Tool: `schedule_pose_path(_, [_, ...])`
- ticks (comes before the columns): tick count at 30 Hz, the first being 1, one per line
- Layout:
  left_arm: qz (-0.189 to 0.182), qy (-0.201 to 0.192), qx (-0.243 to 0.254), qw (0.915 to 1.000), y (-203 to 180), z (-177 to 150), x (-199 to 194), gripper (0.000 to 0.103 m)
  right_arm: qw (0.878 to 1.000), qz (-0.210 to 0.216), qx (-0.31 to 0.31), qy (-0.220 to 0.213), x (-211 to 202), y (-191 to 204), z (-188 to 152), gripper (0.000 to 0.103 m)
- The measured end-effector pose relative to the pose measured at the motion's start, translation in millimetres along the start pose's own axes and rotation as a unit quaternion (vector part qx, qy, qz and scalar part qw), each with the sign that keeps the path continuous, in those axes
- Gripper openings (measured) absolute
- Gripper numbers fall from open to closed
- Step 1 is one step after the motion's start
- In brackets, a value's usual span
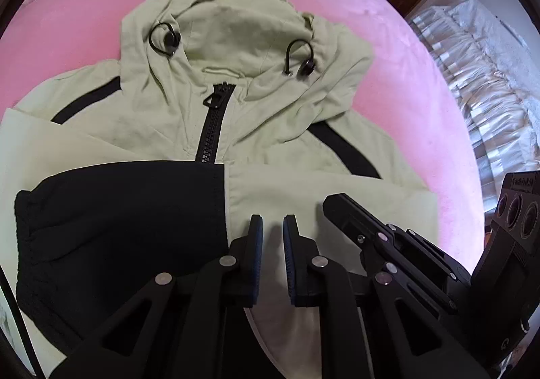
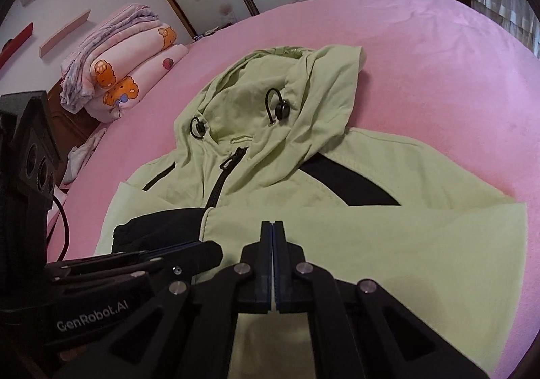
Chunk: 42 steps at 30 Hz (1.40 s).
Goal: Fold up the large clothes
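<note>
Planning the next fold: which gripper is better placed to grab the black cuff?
Left. The left gripper is beside the black cuff; the right gripper is over the green sleeve.

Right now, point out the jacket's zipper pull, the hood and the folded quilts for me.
zipper pull (image 1: 215, 96), left wrist view, on the black tab at the collar.
hood (image 2: 303, 99), right wrist view, on its green fabric beside the cord toggle.
folded quilts (image 2: 131, 58), right wrist view, on the printed pink stack.
</note>
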<state>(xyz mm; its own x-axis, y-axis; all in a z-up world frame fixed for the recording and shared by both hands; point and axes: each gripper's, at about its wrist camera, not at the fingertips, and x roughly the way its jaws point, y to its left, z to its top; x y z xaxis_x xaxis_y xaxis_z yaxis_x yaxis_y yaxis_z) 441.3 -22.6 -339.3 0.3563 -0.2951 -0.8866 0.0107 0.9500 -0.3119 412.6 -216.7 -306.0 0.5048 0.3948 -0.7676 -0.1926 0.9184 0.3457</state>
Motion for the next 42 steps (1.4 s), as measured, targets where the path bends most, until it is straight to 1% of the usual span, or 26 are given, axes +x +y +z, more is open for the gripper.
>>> schedule_pose_path(3, [0.013, 0.006, -0.004, 0.9999, 4, 1, 13, 0.009, 1.0, -0.011, 0.001, 0.026, 15, -6, -4, 0.0])
schedule_pose_path(6, [0.005, 0.002, -0.025, 0.9997, 15, 1, 15, 0.008, 0.999, -0.028, 0.008, 0.04, 18, -20, -7, 0.0])
schedule_pose_path(10, [-0.003, -0.007, -0.05, 0.9987, 28, 2, 11, 0.007, 0.998, -0.042, 0.031, 0.032, 6, -50, -7, 0.0])
schedule_pose_path(12, [-0.007, -0.008, -0.06, 0.9981, 32, 1, 9, 0.007, 0.997, -0.057, 0.043, 0.025, -2, -65, -5, 0.0])
schedule_pose_path(14, [-0.005, -0.011, -0.06, 0.9981, 34, 1, 7, 0.006, 0.995, -0.078, 0.053, 0.018, -11, -80, -4, 0.0])
schedule_pose_path(15, [-0.001, -0.016, -0.058, 0.9982, 34, 0, 4, 0.006, 0.994, -0.089, 0.06, 0.014, -16, -89, -3, 0.0])
schedule_pose_path(17, [0.022, -0.031, -0.053, 0.9979, 34, 0, -5, 0.007, 0.991, -0.107, 0.082, 0.004, -26, -106, -2, 0.0])
schedule_pose_path(18, [0.029, -0.035, -0.051, 0.9977, 36, 1, -8, 0.007, 0.988, -0.12, 0.094, 0.0, -31, -116, -2, 0.0])
schedule_pose_path(21, [0.056, -0.038, -0.066, 0.9956, 55, 2, -14, 0.007, 0.983, -0.134, 0.124, -0.01, -45, -140, -5, 0.0])
schedule_pose_path(23, [0.058, -0.037, -0.089, 0.9936, 72, 3, -16, 0.007, 0.981, -0.141, 0.135, -0.012, -50, -150, -7, 0.0])
schedule_pose_path(26, [0.036, -0.045, -0.138, 0.9888, 102, 0, -19, 0.007, 0.979, -0.151, 0.135, -0.013, -55, -155, -11, 0.0])
schedule_pose_path(27, [0.041, -0.045, -0.143, 0.9878, 108, -1, -19, 0.007, 0.979, -0.156, 0.133, -0.012, -56, -156, -12, 0.0])
schedule_pose_path(29, [0.068, -0.046, -0.145, 0.9859, 119, -3, -19, 0.007, 0.977, -0.167, 0.131, -0.012, -59, -157, -13, 0.0])
schedule_pose_path(30, [0.071, -0.047, -0.147, 0.9854, 125, -2, -21, 0.007, 0.976, -0.173, 0.131, -0.013, -61, -158, -13, 0.0])
schedule_pose_path(32, [0.063, -0.051, -0.158, 0.9842, 136, -4, -28, 0.007, 0.977, -0.164, 0.137, -0.015, -68, -162, -15, 0.0])
schedule_pose_path(35, [0.074, -0.061, -0.145, 0.9848, 136, -4, -44, 0.007, 0.979, -0.154, 0.128, -0.022, -82, -157, -15, 0.0])
schedule_pose_path(36, [0.076, -0.064, -0.141, 0.985, 133, -5, -50, 0.007, 0.981, -0.151, 0.122, -0.024, -87, -152, -15, 0.0])
schedule_pose_path(38, [0.065, -0.068, -0.136, 0.9863, 123, -10, -62, 0.007, 0.983, -0.139, 0.114, -0.027, -97, -142, -17, 0.0])
schedule_pose_path(39, [0.06, -0.069, -0.132, 0.9871, 114, -10, -67, 0.007, 0.985, -0.131, 0.113, -0.028, -103, -135, -19, 0.0])
schedule_pose_path(42, [0.059, -0.072, -0.109, 0.9897, 91, -26, -83, 0.007, 0.988, -0.098, 0.115, -0.027, -119, -112, -29, 0.0])
